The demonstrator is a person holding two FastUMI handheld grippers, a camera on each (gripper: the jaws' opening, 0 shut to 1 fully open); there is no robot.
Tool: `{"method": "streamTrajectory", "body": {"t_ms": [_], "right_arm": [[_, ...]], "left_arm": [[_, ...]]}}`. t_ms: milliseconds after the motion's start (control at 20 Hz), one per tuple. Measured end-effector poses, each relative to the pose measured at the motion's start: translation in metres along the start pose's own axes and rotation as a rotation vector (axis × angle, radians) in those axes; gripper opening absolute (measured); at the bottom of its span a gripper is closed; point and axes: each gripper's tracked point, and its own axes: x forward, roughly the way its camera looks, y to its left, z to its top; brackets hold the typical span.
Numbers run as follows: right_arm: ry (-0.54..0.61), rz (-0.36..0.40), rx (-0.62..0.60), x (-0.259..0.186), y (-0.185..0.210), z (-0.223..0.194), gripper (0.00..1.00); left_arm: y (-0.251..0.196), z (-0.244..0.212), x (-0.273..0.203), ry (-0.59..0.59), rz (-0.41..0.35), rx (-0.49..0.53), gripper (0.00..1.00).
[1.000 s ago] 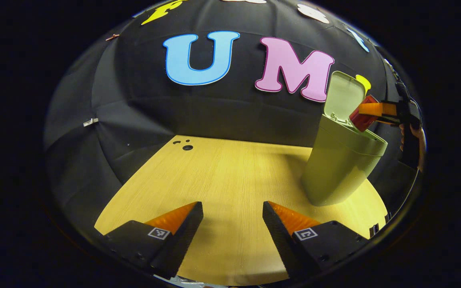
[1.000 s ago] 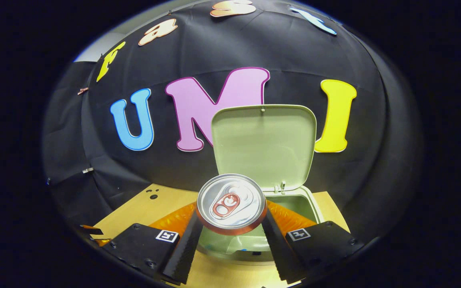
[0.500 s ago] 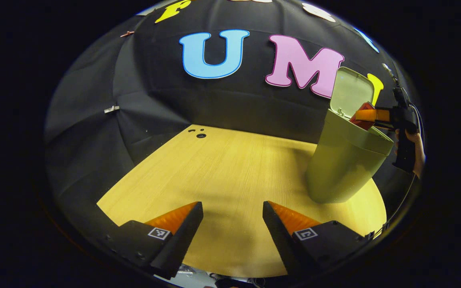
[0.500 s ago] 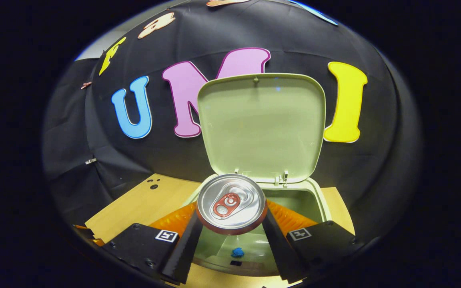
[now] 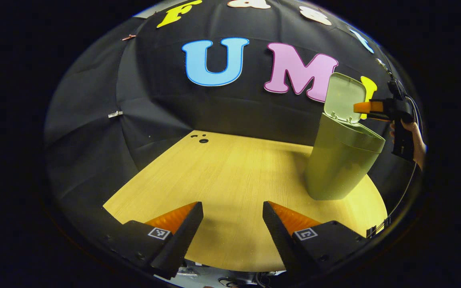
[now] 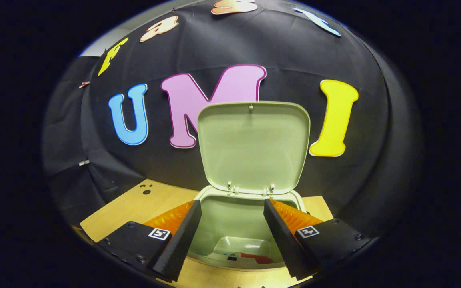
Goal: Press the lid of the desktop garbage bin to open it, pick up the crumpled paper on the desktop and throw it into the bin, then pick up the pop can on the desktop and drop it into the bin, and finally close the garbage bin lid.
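The pale green bin (image 5: 342, 164) stands at the table's right side with its lid (image 5: 344, 97) raised upright. In the right gripper view I look down into the bin (image 6: 234, 224); its lid (image 6: 252, 146) stands open behind the mouth. The red pop can (image 6: 256, 258) lies at the bottom of the bin. My right gripper (image 6: 232, 224) hovers open over the mouth, holding nothing. From the left gripper view that right gripper (image 5: 368, 108) sits above the bin's rim, held by a hand (image 5: 414, 138). My left gripper (image 5: 232, 224) is open and empty above the wooden table (image 5: 230, 180).
Small holes (image 5: 200, 139) mark the table's far left corner. The black cloth wall rises directly behind the table and the bin. Bare tabletop stretches left of the bin.
My right gripper opened and the pop can dropped from between its fingers into the bin. The right gripper then drew slightly back. The left gripper barely shifted.
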Motion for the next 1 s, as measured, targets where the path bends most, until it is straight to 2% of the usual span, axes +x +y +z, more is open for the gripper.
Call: {"method": "streamTrajectory", "body": {"t_ms": [250, 550, 700, 800, 1000], "right_arm": [[-0.081, -0.044, -0.062, -0.024, 0.002, 0.057, 0.98], [-0.135, -0.092, -0.062, -0.034, 0.006, 0.102, 0.97], [-0.17, -0.098, -0.078, -0.028, 0.008, 0.128, 0.98], [-0.18, -0.145, -0.097, -0.019, -0.004, 0.143, 0.98], [-0.177, -0.166, -0.098, 0.012, -0.014, 0.166, 0.98]], "left_arm": [[0.034, -0.005, -0.02, -0.027, -0.005, -0.014, 0.96], [0.07, -0.004, -0.038, -0.085, 0.022, -0.018, 0.96], [0.072, -0.001, -0.038, -0.089, 0.023, -0.062, 0.96], [0.074, 0.003, -0.033, -0.095, 0.038, -0.063, 0.96], [0.063, 0.019, -0.015, -0.108, 0.048, -0.08, 0.96]]}}
